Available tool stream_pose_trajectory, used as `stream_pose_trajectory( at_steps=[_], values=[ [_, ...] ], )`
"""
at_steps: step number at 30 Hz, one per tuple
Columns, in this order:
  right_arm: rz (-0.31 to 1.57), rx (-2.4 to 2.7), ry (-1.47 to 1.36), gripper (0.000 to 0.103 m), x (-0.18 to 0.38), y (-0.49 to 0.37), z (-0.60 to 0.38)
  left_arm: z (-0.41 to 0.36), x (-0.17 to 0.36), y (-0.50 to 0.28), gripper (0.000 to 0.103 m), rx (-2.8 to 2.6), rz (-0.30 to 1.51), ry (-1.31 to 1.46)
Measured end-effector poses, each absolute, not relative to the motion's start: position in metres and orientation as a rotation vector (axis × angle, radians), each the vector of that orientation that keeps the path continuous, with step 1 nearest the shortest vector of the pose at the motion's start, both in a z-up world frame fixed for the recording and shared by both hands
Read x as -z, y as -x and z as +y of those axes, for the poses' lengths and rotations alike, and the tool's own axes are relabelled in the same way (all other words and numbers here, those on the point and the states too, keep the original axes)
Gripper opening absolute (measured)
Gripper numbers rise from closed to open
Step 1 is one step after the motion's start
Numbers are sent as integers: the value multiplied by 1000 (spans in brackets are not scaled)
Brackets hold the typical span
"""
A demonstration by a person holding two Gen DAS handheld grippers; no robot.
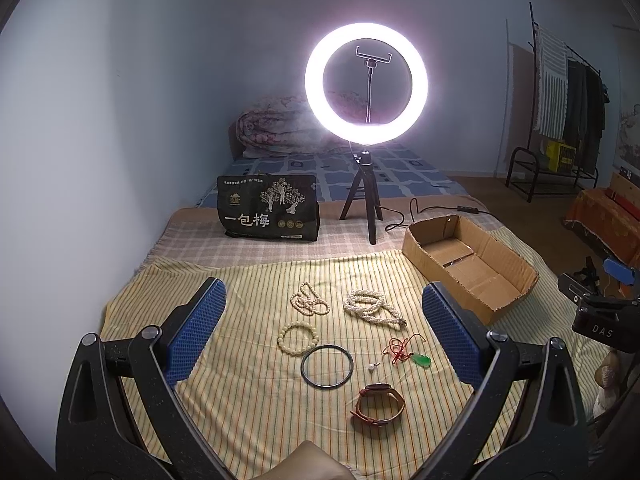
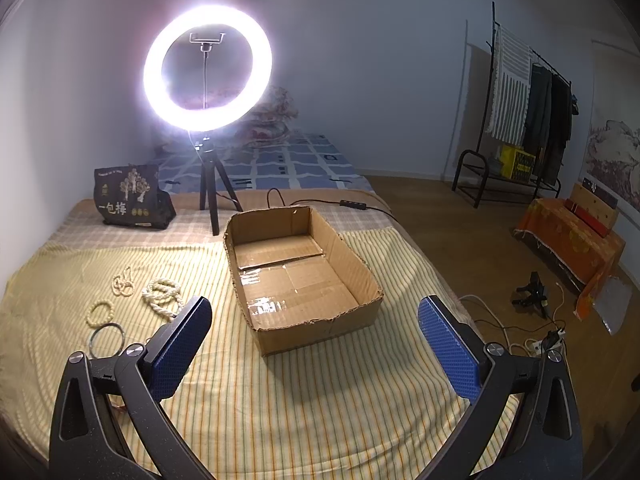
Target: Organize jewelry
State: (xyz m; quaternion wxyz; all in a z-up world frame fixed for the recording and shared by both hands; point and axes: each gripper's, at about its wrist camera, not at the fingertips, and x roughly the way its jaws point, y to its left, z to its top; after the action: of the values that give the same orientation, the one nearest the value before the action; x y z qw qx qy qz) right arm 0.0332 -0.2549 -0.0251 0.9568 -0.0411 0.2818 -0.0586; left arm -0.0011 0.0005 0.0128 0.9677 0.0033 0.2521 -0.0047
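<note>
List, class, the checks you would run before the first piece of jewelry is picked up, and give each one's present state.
1. Left gripper jaws open, holding nothing: ok.
2. Right gripper jaws open, holding nothing: ok.
3. Cardboard box open-topped, nothing inside: ok.
4. Pieces lie apart on the striped cloth, e.g. black bangle and watch: ok.
5. Red cord free of tangles: cannot tell.

In the right wrist view the left finger [image 2: 176,354] of the right tool hides part of the dark bangle [image 2: 105,338] and the near end of the twisted pearl necklace [image 2: 162,296]. In the left wrist view the small pearl piece [image 1: 373,367] is too small to identify, and the ring light [image 1: 366,82] glares out the bedding behind it.
</note>
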Motion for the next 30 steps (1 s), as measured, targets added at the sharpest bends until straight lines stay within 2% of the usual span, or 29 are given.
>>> stream_pose_trajectory(
  at_steps=[30],
  values=[
    [572, 118, 86, 102, 26, -32, -253, 4, -20, 2, 101, 7, 500, -6]
  ],
)
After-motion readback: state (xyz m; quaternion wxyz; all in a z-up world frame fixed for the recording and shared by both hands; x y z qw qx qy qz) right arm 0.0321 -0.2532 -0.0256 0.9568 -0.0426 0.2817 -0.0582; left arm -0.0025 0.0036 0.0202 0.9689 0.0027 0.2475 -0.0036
